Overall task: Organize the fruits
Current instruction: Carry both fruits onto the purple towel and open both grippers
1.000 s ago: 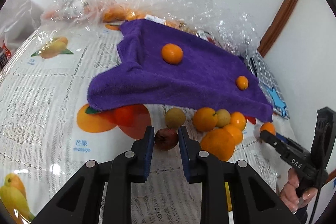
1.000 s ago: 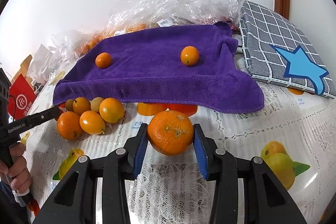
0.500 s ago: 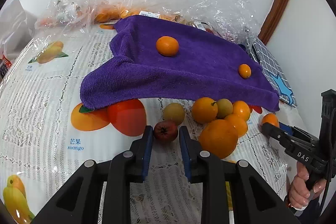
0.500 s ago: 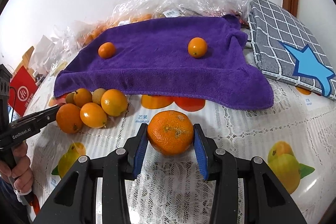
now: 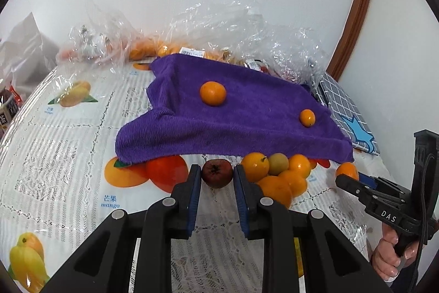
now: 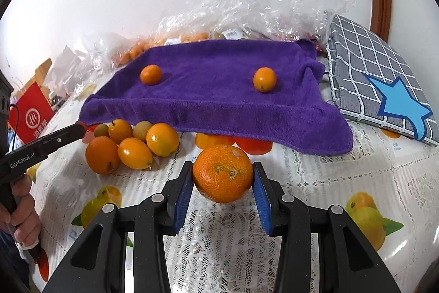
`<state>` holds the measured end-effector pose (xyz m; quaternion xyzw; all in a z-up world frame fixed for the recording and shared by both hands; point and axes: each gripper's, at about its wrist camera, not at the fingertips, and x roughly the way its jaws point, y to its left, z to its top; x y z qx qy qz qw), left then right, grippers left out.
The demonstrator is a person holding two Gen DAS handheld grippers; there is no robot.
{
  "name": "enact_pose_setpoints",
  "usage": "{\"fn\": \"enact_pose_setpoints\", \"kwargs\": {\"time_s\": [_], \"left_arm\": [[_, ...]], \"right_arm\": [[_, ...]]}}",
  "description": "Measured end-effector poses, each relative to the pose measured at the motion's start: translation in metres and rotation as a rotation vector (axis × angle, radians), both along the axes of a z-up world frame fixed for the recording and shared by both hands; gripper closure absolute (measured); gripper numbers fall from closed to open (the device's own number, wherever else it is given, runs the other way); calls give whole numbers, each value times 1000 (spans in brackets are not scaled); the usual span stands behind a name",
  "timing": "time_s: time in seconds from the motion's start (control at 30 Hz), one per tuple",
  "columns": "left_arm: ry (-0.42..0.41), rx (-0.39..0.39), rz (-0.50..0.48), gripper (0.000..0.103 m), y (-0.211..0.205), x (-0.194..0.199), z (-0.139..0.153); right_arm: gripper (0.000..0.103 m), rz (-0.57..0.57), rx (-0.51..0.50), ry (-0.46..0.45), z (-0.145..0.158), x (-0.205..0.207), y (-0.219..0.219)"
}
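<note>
Left wrist view: your left gripper (image 5: 216, 177) is clamped on a small dark red fruit (image 5: 216, 172), both blue pads pressed against its sides, above the lace-pattern tablecloth (image 5: 60, 155) with its printed mangoes. Just right of it sits a pile of small oranges (image 5: 277, 177), touching one another, with a yellow-green fruit among them. Further right your right hand (image 5: 389, 257) holds the other tool by its grip. Right wrist view: your right gripper (image 6: 222, 183) is closed on a large orange (image 6: 222, 173), pads tight against both flanks; the rind shows a pale scuffed patch on top. To its left the same pile lies near the tip of the left tool, which your left hand (image 6: 22, 213) grips low at the frame edge. Beyond both held fruits a purple towel (image 6: 219, 89) is draped over something raised, its near edge hanging down to the table. Two small oranges rest on top, well apart: one on the left (image 6: 150, 74), one on the right (image 6: 264, 79). Right of the towel lies a grey checked cushion (image 6: 365, 67) with a blue star. Behind the towel, crumpled clear plastic bags (image 6: 247, 7) with more orange fruit inside stand against the white wall.
</note>
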<state>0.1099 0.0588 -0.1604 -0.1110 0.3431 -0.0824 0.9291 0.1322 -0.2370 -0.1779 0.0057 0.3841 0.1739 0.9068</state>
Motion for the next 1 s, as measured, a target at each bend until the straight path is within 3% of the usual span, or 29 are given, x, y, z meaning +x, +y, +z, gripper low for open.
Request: {"fn": "enact_pose_setpoints", "kwargs": {"time_s": [0.33,0.63,1.0], "left_arm": [[30,-40,16,80,4,3,-4],[-18,-47,17,80,4,0,4],[-105,32,39,80,-4,35,48]], "right_arm": [[61,-13,32,-3,2,-2,-6],[61,-14,64,-2,4,-2,-9],[61,-41,5,-75,34,18,-19]]}}
